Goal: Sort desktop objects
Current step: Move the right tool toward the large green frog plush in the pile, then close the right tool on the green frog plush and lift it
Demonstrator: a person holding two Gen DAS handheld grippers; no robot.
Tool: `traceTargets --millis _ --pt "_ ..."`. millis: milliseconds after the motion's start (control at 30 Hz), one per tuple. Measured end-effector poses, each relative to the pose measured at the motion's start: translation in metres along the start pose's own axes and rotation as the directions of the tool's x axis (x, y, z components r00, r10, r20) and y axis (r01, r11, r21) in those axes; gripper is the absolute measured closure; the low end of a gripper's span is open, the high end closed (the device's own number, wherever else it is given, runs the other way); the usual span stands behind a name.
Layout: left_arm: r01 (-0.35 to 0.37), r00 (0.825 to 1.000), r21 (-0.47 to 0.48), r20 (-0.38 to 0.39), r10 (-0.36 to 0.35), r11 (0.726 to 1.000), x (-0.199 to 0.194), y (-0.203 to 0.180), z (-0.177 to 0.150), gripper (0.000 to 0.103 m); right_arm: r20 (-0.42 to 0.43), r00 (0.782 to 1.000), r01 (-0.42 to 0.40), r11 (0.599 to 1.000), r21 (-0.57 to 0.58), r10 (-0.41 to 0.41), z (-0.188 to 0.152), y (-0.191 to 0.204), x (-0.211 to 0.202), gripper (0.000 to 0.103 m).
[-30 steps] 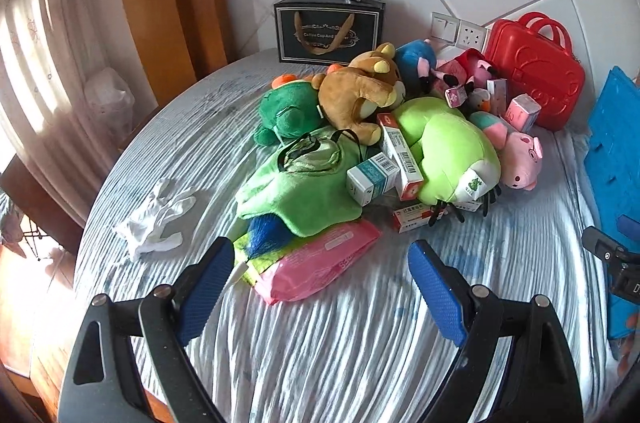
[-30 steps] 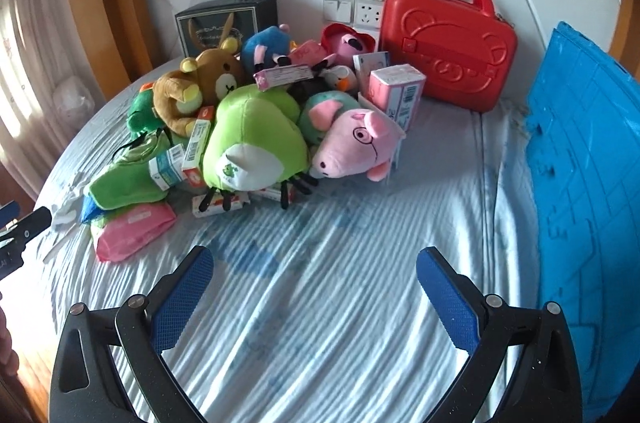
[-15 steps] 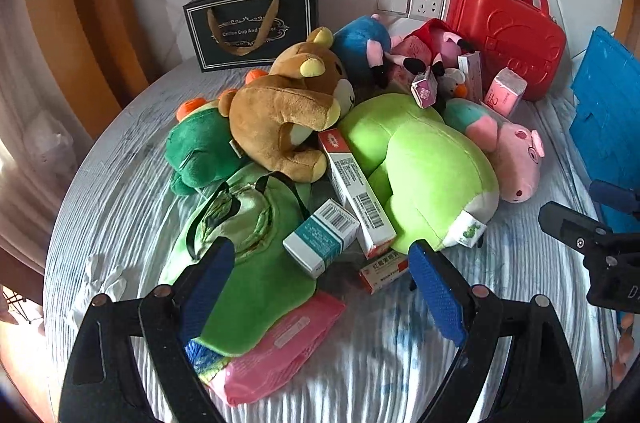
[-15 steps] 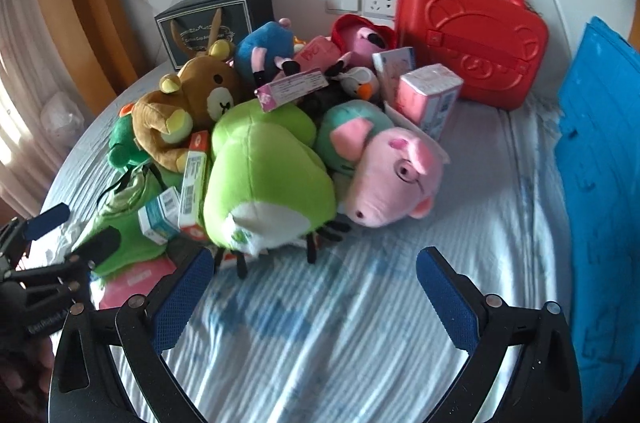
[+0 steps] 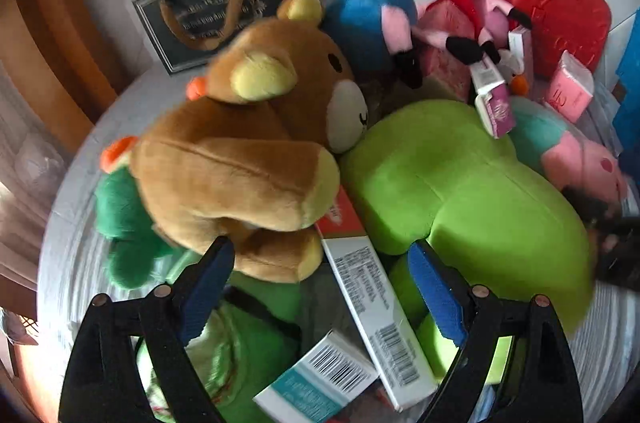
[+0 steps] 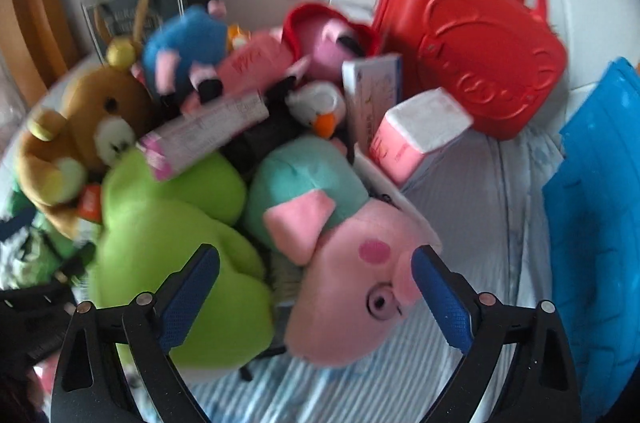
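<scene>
Since everything's heaped in one pile, the left gripper (image 5: 320,283) hangs wide apart over the brown bear (image 5: 248,159), while the right gripper (image 6: 316,287), empty, is closing around the pink pig (image 6: 352,287).

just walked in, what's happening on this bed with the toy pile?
A person holds a tool in each hand over a heap of plush toys and small boxes on a striped sheet. The left tool is open over the brown bear and a long white box, gripping nothing. The right tool hangs over the pink pig plush, its jaws closing slightly but not pressing on it. Nothing has been sorted out of the pile yet.
</scene>
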State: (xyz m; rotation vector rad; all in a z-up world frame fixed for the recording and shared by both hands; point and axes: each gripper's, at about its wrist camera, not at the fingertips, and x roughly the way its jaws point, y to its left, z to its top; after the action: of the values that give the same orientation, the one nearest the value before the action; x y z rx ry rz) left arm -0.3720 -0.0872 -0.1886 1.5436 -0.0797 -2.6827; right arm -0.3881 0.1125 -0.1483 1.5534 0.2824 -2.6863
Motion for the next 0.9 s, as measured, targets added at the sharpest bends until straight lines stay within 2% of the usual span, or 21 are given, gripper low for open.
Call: traceTargets --millis 33,100,167,267,333,400,500,633,667,767,900 --pt "0.019 1.0 0.002 -0.012 -0.019 1.0 0.004 -0.004 -0.002 0.014 -0.041 0.999 0.002 0.999 -0.04 -0.004 -0.002 0.007 0.016 0.005" --pt "0.007 1.0 0.016 0.019 -0.007 1.0 -0.003 -0.013 -0.009 0.02 -0.065 0.998 0.018 0.997 -0.074 -0.023 -0.009 0.014 0.027 0.005" --pt "0.038 0.999 0.024 0.012 -0.039 0.999 -0.011 -0.017 -0.017 0.024 -0.055 0.998 -0.001 0.999 -0.05 -0.002 -0.02 0.009 0.019 0.006" --pt "0.072 0.997 0.026 0.002 -0.072 0.997 -0.026 -0.022 -0.037 0.024 -0.082 0.996 -0.047 0.998 -0.039 0.044 -0.042 0.001 0.007 0.007" --pt "0.071 0.997 0.046 0.02 -0.071 0.996 -0.04 -0.029 -0.055 0.024 -0.119 0.991 -0.07 0.997 -0.045 0.064 -0.066 0.002 -0.001 0.008" --pt "0.062 0.997 0.085 0.041 -0.066 0.994 -0.057 -0.035 -0.071 0.024 -0.112 0.992 -0.066 0.997 -0.043 0.06 -0.086 0.004 -0.013 0.008" --pt "0.103 0.993 0.091 0.047 -0.108 0.991 -0.079 -0.034 -0.083 0.024 -0.142 0.983 -0.119 0.993 -0.007 0.117 -0.12 0.004 -0.031 0.008" --pt "0.174 0.983 0.037 0.047 -0.176 0.984 -0.105 -0.034 -0.093 0.024 -0.16 0.955 -0.247 0.969 0.031 0.249 -0.16 0.01 -0.051 0.007" --pt "0.191 0.98 0.026 0.043 -0.192 0.981 -0.111 -0.034 -0.096 0.024 -0.155 0.953 -0.258 0.966 0.035 0.26 -0.165 0.01 -0.055 0.006" --pt "0.217 0.975 0.03 0.041 -0.218 0.976 -0.126 -0.049 -0.107 0.024 -0.137 0.959 -0.245 0.968 0.05 0.25 -0.18 0.003 -0.068 0.005" --pt "0.206 0.978 -0.003 0.039 -0.206 0.979 -0.134 -0.07 -0.126 0.024 -0.098 0.973 -0.201 0.978 0.061 0.207 -0.188 -0.016 -0.084 0.002"
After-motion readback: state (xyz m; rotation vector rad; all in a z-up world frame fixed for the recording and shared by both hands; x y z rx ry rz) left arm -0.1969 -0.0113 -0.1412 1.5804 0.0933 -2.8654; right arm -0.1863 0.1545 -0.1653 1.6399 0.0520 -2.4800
